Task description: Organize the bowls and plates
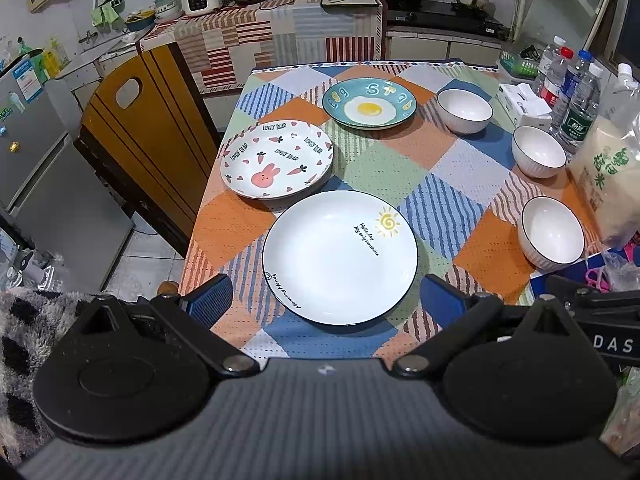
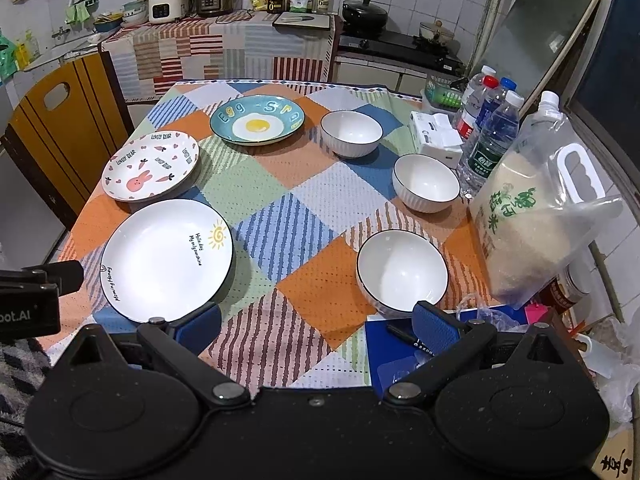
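Three plates lie on the left of the checked tablecloth: a white sun plate [image 1: 340, 258] [image 2: 166, 260] nearest, a rabbit plate [image 1: 277, 160] [image 2: 151, 165] behind it, and a blue egg plate [image 1: 369, 103] [image 2: 257, 119] farthest. Three white bowls stand in a row on the right: near [image 1: 552, 233] [image 2: 402, 270], middle [image 1: 539, 151] [image 2: 426, 183], far [image 1: 464, 110] [image 2: 351, 133]. My left gripper [image 1: 326, 300] is open and empty, above the near edge of the sun plate. My right gripper [image 2: 318, 326] is open and empty, just before the near bowl.
A bag of rice [image 2: 540, 220], water bottles [image 2: 490, 136] and a tissue box [image 2: 436, 138] crowd the table's right edge. A blue notebook with a pen [image 2: 408, 344] lies at the near right. A wooden chair [image 1: 136, 120] stands left of the table.
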The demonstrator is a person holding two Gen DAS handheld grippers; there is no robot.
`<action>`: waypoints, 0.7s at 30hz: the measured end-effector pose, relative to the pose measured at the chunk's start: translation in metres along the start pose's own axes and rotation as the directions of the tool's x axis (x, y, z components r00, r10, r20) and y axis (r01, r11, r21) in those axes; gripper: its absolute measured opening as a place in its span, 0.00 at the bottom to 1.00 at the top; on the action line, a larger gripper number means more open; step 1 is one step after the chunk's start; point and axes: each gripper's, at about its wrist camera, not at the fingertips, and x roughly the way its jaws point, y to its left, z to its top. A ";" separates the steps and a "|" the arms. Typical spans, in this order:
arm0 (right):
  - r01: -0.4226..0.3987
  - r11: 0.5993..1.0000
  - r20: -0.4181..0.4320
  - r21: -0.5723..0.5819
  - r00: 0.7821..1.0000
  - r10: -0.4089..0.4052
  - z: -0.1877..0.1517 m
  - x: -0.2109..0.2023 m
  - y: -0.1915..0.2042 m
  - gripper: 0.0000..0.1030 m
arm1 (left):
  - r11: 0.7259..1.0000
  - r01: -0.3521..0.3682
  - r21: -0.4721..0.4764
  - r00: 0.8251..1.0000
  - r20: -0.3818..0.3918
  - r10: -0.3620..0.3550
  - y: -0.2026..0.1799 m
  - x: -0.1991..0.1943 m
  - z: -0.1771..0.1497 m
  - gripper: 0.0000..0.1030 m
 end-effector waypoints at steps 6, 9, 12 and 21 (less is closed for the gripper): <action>0.000 1.000 -0.001 0.000 1.000 0.000 -0.001 0.001 -0.001 1.00 | 1.000 -0.001 -0.001 1.000 0.000 0.001 0.000 0.000 -0.001 0.98; -0.001 1.000 -0.001 0.000 1.000 0.001 -0.001 0.001 0.000 1.00 | 1.000 0.000 -0.002 1.000 -0.002 0.000 -0.001 0.002 -0.002 0.98; 0.000 1.000 -0.003 -0.004 1.000 0.000 -0.001 0.001 0.001 1.00 | 1.000 0.000 -0.001 1.000 -0.002 0.000 -0.001 0.002 -0.002 0.98; 0.002 1.000 -0.010 -0.006 1.000 -0.002 -0.001 0.004 0.002 1.00 | 1.000 0.012 0.000 1.000 0.013 -0.012 -0.003 0.005 -0.007 0.98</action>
